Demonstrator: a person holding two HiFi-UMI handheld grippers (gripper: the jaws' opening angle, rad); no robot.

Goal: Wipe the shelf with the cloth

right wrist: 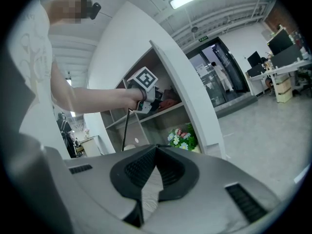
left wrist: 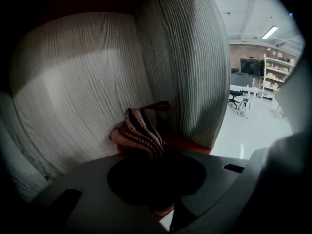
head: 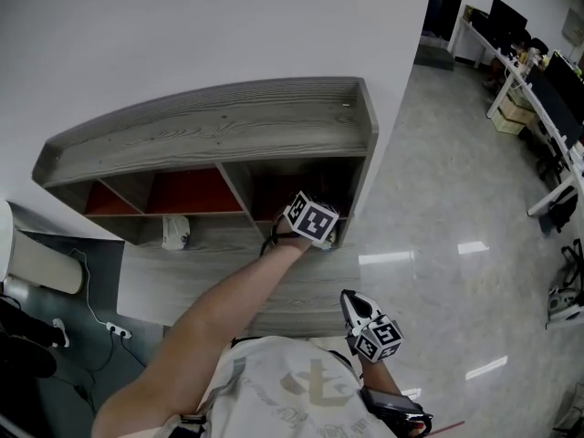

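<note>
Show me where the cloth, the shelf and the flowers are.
cloth [left wrist: 141, 130], left gripper view, on its pink ribbed folds.
shelf [head: 228, 121], head view, on its top board.
flowers [right wrist: 181, 138], right gripper view, on the white blooms.

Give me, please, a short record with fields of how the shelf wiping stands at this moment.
Furniture: grey wood-grain shelf against a white wall, with red back panels in the left compartments
Cloth: pink knitted cloth, bunched against the compartment's inner corner
Left: left claw shut on the cloth, inside the top row's right compartment
Right: right claw shut, empty, held low by the person's torso
Other: flowers on a lower level; small white object below the red compartments
</note>
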